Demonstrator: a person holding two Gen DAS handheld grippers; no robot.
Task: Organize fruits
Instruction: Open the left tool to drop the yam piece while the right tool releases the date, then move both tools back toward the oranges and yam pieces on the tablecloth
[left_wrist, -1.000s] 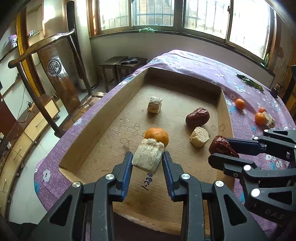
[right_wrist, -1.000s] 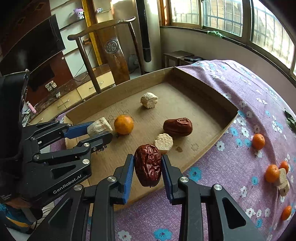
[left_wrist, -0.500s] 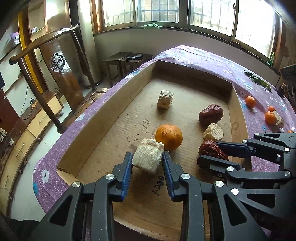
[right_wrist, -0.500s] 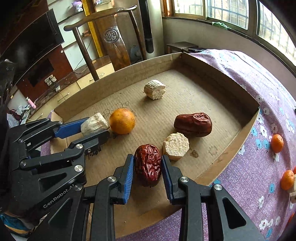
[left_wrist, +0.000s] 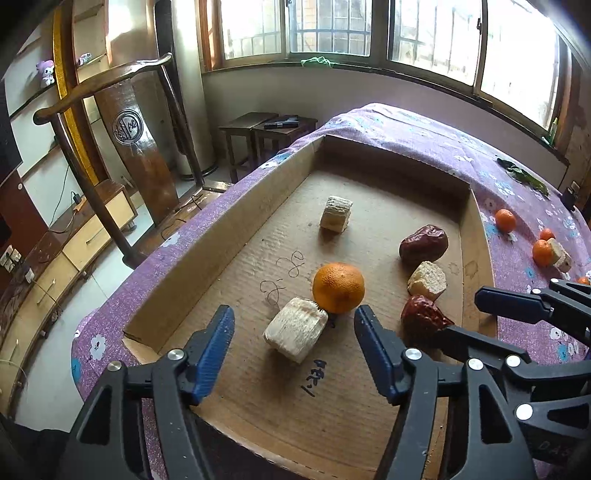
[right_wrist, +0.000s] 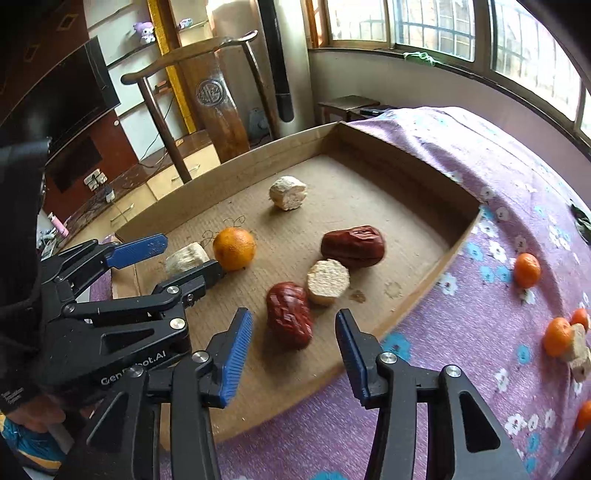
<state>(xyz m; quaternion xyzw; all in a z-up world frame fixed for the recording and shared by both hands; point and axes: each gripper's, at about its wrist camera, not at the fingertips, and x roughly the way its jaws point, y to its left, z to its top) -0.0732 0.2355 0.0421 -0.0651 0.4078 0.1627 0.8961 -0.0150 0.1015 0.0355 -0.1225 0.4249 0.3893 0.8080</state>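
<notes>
Both grippers have released since the earlier frames. Left gripper (left_wrist: 294, 338), fingers spread, flanks the pale fibrous cane chunk (left_wrist: 295, 334) lying against the round orange tangerine (left_wrist: 338, 287). Right gripper (right_wrist: 293, 352), fingers apart, flanks the wrinkled dark-red date (right_wrist: 289, 314) resting inside the shallow cardboard tray (right_wrist: 417, 306).

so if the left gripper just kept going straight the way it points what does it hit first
Most likely the pale cut chunk lying on the cardboard tray, right between the open left gripper fingers. The orange sits just behind it, apparently touching. Depth is hard to judge through the fisheye, so the gripper could meet the tray floor first.
</notes>
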